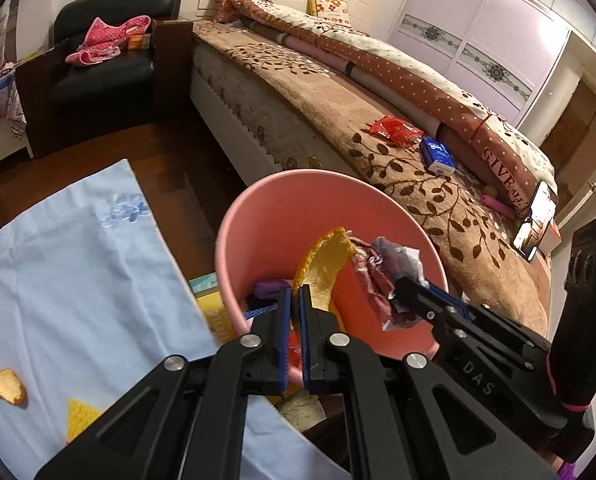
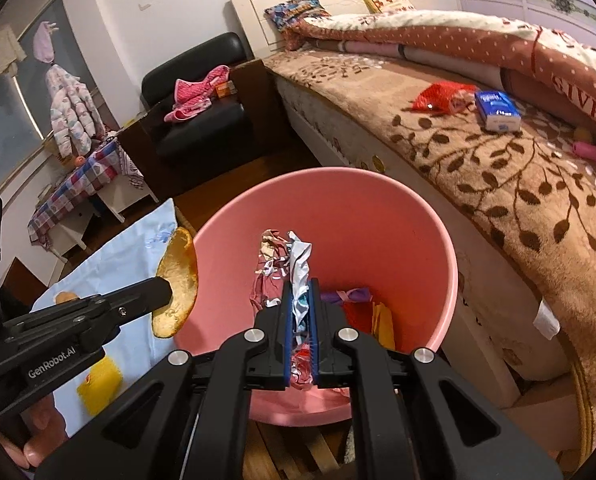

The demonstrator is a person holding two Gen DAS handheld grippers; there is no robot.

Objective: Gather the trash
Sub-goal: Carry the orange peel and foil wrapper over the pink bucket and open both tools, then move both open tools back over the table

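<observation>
A pink bin (image 1: 257, 216) (image 2: 378, 216) stands on the floor beside the bed, with purple, red and yellow trash at its bottom (image 2: 362, 300). My left gripper (image 1: 295, 292) (image 2: 165, 290) is shut on an orange peel (image 1: 326, 264) (image 2: 177, 280) and holds it at the bin's left rim. My right gripper (image 2: 301, 286) (image 1: 398, 286) is shut on a crumpled wrapper (image 2: 285, 264) (image 1: 382, 276) and holds it over the bin's opening.
A light blue cloth (image 1: 77, 260) (image 2: 137, 240) at the left carries more peel pieces (image 1: 3, 386) and a yellow piece (image 1: 79, 416). On the bed's brown blanket (image 1: 438, 208) lie a red wrapper (image 1: 394, 130) (image 2: 438, 98), a blue tissue pack (image 1: 438, 156) (image 2: 496, 110) and a phone (image 1: 536, 220).
</observation>
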